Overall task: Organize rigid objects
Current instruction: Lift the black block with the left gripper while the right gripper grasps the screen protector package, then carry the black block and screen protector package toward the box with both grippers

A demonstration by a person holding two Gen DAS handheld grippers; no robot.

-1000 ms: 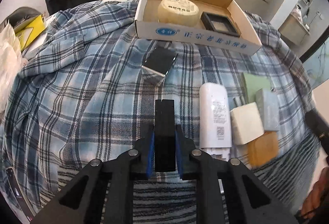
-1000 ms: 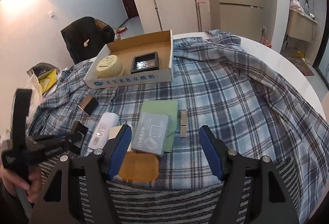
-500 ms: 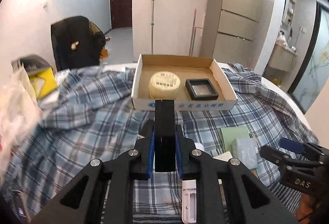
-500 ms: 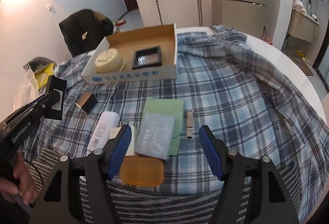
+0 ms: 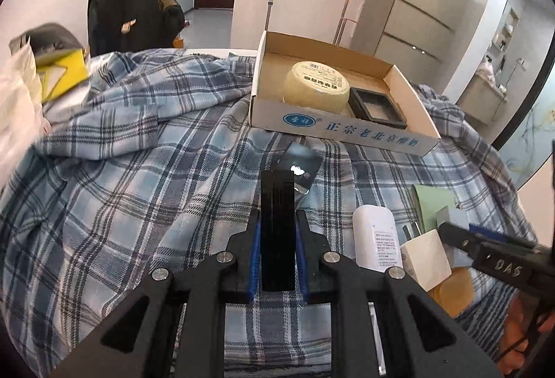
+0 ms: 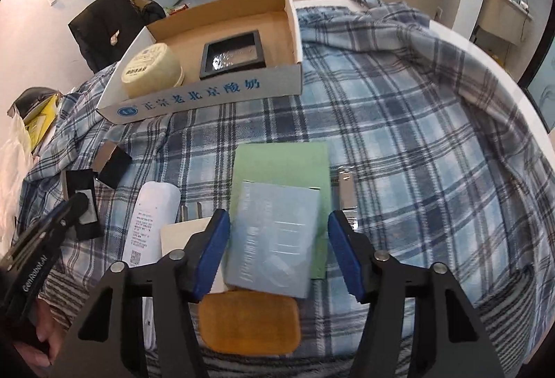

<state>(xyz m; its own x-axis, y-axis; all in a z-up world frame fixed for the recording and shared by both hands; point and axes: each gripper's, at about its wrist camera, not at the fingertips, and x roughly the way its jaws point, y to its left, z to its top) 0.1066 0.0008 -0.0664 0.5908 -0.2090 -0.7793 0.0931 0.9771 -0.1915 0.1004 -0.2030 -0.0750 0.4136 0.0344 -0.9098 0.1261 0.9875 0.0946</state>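
Right wrist view: your right hand-held gripper (image 6: 279,251) has dropped over grey-blue box (image 6: 274,239), jaws just narrowing, pads not yet touching. Left hand-held gripper (image 5: 277,256) stays clamped on black case (image 5: 277,229), cardboard tray (image 5: 347,133) ahead.

grey-blue box (image 6: 272,239) blurred, lettering unreadable

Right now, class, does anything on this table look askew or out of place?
Yes. The grey-blue box lies tilted across the green card, overlapping the amber pad; only the round tub and black frame sit in the cardboard tray.
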